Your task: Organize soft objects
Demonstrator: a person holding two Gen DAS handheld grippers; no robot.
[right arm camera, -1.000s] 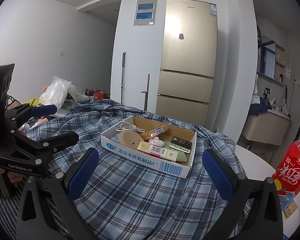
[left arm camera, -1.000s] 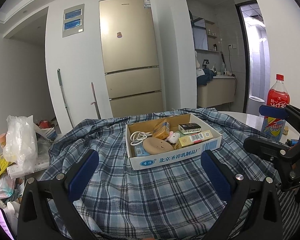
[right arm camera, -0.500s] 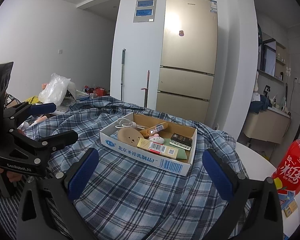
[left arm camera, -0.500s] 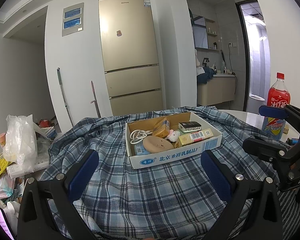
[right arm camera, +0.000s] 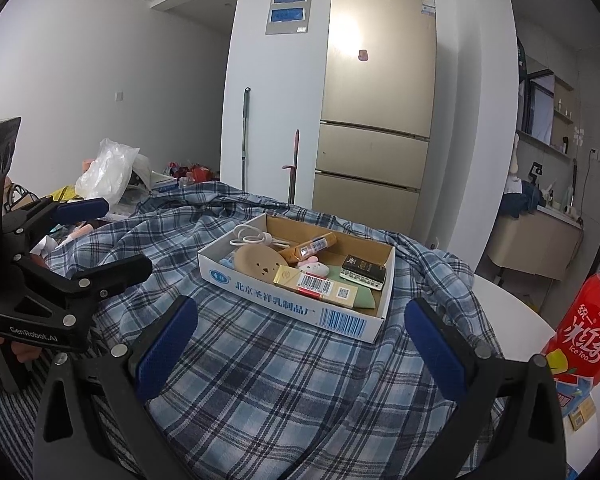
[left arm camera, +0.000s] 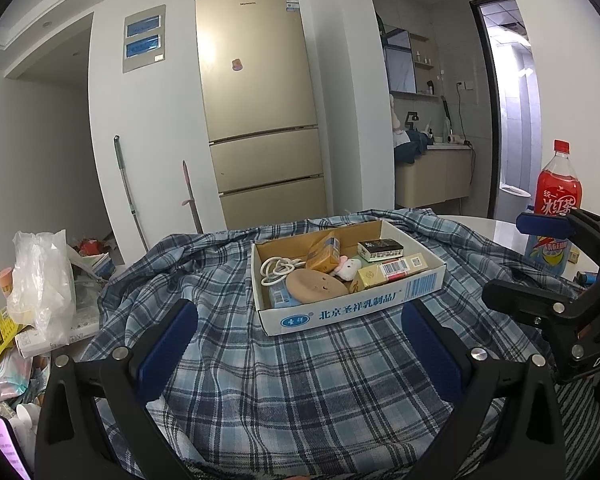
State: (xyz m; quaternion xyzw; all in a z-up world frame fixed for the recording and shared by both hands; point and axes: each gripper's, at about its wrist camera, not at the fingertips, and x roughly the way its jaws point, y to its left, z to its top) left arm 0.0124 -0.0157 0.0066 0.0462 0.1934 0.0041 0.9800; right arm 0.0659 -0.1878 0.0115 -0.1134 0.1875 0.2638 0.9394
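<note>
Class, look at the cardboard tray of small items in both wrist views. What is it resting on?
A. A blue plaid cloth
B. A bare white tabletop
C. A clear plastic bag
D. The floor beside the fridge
A: the cardboard tray sits on the blue plaid cloth, whose checks show along the tray's near and side edges in both views.

Both wrist cameras look forward and slightly down, from near above the cloth (left arm camera: 284, 380), toward the fridge (left arm camera: 260, 108). Left view sits left, right view right; both share the box (left arm camera: 340, 312).
</note>
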